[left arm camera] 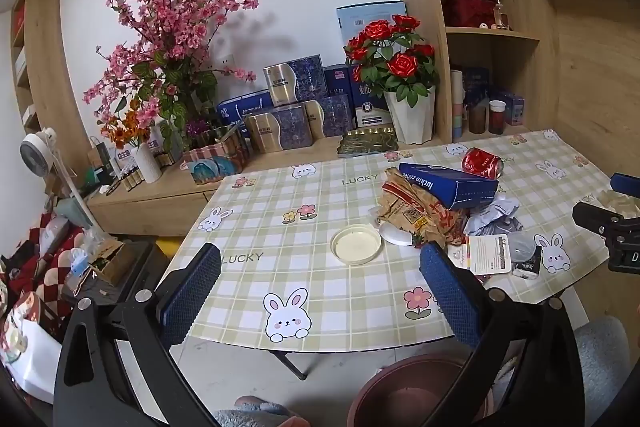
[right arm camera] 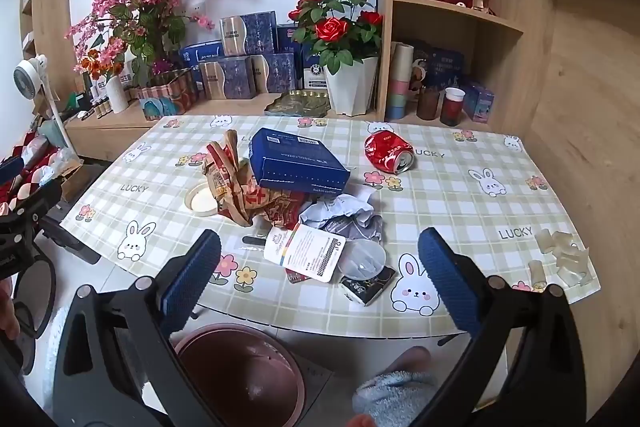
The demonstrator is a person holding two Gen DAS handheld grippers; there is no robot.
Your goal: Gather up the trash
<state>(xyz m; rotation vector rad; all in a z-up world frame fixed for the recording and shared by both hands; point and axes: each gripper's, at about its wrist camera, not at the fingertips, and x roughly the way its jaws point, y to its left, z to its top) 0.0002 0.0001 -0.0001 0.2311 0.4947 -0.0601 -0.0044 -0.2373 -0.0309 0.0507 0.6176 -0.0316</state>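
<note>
A pile of trash lies on the checked tablecloth (right arm camera: 460, 195): a blue coffee box (right arm camera: 298, 163), a crumpled brown paper bag (right arm camera: 248, 195), a crushed red can (right arm camera: 388, 151), crumpled white paper (right arm camera: 344, 215), a white card (right arm camera: 306, 253), a clear plastic lid (right arm camera: 362, 259) and a round white lid (left arm camera: 355, 243). A dark red bin (right arm camera: 240, 375) stands on the floor below the table's near edge. My left gripper (left arm camera: 320, 295) is open and empty above the near edge. My right gripper (right arm camera: 320, 283) is open and empty near the card.
Flower pots (left arm camera: 410, 115), stacked boxes (left arm camera: 296, 107) and a wooden shelf (left arm camera: 488, 35) line the far side. Clear plastic pieces (right arm camera: 564, 259) lie at the table's right corner. A fan (left arm camera: 38, 155) and clutter stand at the left. The bin also shows in the left wrist view (left arm camera: 416, 391).
</note>
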